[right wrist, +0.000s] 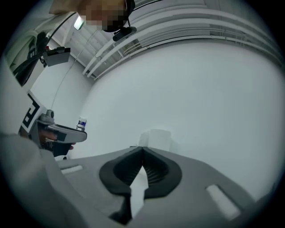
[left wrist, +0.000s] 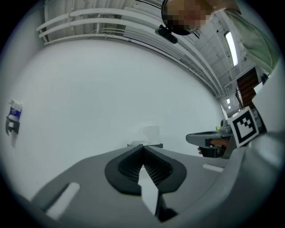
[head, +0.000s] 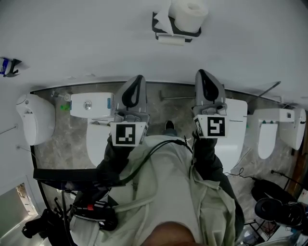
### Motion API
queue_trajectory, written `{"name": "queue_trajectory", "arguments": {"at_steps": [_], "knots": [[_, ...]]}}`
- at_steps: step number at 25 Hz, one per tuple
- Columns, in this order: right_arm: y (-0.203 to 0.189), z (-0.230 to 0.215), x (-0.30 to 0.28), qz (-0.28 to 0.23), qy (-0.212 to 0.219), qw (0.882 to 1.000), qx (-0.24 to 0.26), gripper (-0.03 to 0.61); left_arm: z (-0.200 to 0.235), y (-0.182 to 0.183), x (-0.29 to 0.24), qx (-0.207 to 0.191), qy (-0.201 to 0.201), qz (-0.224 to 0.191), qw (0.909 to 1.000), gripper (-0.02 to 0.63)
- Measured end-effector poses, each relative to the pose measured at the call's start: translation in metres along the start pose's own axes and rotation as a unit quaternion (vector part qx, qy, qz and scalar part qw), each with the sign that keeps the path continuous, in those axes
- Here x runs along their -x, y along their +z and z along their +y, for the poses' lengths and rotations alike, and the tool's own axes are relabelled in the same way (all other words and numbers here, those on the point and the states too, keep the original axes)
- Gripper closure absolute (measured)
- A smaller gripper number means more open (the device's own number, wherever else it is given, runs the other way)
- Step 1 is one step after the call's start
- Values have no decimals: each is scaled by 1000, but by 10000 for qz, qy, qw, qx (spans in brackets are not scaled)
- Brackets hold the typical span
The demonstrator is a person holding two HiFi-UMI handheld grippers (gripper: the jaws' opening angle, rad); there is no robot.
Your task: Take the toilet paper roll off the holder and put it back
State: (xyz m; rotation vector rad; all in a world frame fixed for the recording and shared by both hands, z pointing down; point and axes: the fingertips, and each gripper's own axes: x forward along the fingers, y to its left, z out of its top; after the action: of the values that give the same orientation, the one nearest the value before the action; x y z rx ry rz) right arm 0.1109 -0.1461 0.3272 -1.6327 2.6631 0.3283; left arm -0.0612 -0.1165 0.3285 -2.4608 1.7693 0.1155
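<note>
Toilet paper roll [head: 188,13] sits on its black holder [head: 163,30], mounted on the white wall [head: 72,43] ahead of us and well apart from both tools; the first lift is not yet begun. In the head view the roll's core opening shows, and a loose flap of paper appears to hang at its left side.

We hold the left tool [head: 138,79] and the right tool [head: 200,73] side by side, aimed toward the wall, the right one more nearly in line with the roll. Each gripper view shows the jaws pressed together at the tips with nothing between them, so both tools are closed and empty. In the right gripper view the roll shows just above the closed tips as a pale cylinder. In the left gripper view it is faint against the wall, with the holder's dark edge under it.

We judge the roll light and soft. It should weigh almost nothing, but it will dent under a hard squeeze, and the outer sheet may slip or unwind if we pinch only that layer. The cardboard core is probably its stiffest part. We would spread one tool wide and take the roll across its full body, pressing gently, or else pinch its wall with one jaw inside the core. The loose flap we would leave alone.
</note>
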Motion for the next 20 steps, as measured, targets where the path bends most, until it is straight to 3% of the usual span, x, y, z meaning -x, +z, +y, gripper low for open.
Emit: {"name": "queue_trajectory", "arguments": {"at_steps": [6,13,20], "knots": [[3,-28,-33,48,-121,9999,-59,551,7,-1,3,-16,22,32,10000,607],[5,-39,-67,93,-154,9993,-328,333,14,-1,6,-78,49,72,9999,607],[5,-66,-128,317,-394,9980,-378,172,19,0,5,-48,141,53,9999,607]]}}
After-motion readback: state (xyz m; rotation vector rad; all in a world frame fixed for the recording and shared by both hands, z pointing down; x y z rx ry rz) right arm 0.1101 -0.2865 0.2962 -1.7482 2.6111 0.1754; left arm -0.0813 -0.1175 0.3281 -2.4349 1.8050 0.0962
